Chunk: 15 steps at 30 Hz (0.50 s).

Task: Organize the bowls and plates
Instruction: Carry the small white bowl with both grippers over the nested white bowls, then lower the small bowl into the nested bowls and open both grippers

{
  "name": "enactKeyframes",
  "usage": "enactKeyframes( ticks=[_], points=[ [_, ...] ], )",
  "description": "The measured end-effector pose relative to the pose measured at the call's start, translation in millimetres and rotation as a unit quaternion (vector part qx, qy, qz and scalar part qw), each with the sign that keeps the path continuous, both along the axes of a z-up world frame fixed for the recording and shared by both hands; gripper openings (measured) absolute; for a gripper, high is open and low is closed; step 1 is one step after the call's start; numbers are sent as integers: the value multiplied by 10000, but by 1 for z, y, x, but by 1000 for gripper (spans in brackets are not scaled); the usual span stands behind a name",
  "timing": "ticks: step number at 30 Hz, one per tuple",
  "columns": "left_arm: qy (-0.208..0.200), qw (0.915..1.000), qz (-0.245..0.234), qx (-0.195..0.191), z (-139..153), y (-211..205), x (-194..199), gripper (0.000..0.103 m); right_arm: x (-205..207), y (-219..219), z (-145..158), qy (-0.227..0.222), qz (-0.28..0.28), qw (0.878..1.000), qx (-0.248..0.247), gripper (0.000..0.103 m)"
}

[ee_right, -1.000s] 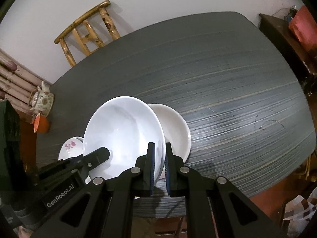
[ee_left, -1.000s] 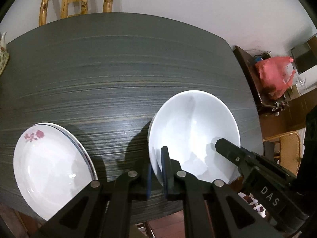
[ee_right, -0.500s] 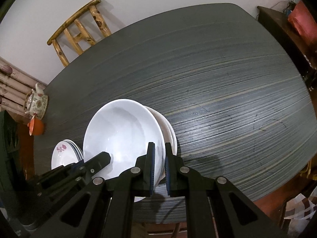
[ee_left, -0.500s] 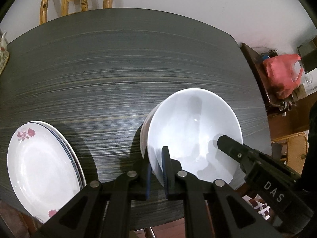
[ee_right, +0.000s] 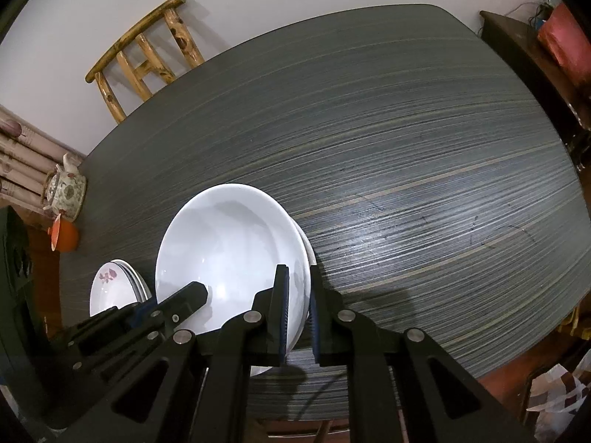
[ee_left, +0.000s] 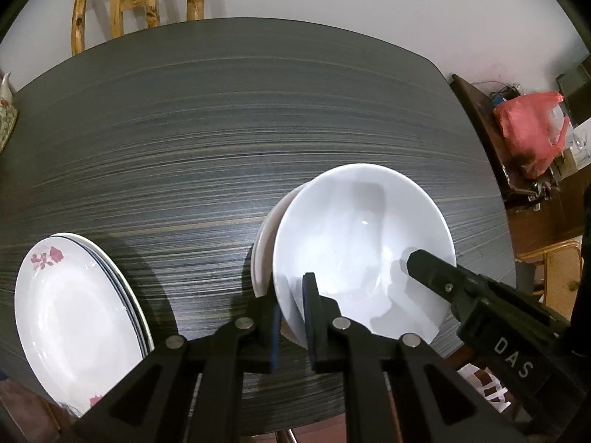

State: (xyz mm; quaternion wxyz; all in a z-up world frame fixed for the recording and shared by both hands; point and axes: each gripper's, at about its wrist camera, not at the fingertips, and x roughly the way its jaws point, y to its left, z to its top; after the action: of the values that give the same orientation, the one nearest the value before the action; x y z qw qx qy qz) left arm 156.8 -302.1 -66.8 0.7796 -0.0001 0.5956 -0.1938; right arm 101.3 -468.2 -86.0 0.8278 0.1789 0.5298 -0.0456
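Both grippers are clamping the same big white bowl [ee_left: 360,243] by its rim, one on each side. The left gripper [ee_left: 292,312] is pinching the rim nearest its camera, pads nearly together with just the bowl wall between them, and the right gripper [ee_right: 297,304] is doing the same on the opposite side, one pad inside and one outside. In the left wrist view the right gripper's fingers are poking in over the far rim. The bowl is plain glossy white, deep, and tilting a bit; it is sitting in or right over a second white bowl [ee_left: 263,254] whose rim is peeking out beside it, though I can't tell if they're fully nested. All of this is happening close to the near edge of the dark streaky table [ee_right: 406,147]. Near the same edge, off to the left, a stack of white plates [ee_left: 75,317] with pink flowers is lying flat. Further out, a flowery teapot [ee_right: 65,190] is standing by the left edge, and a wooden chair [ee_right: 142,55] is behind the far edge.
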Motion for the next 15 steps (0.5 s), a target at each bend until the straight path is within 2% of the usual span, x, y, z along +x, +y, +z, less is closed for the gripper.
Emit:
enactKeyframes(
  ticks=[6,15],
  points=[
    [37,10000,-45,-58,0,7,1,11,1,3,-2,22,-17,10000,-77,14],
    [-61,9992,-335,230,4,-8,-3,14,2,1,-3,3,-57,10000,-2,15]
  ],
)
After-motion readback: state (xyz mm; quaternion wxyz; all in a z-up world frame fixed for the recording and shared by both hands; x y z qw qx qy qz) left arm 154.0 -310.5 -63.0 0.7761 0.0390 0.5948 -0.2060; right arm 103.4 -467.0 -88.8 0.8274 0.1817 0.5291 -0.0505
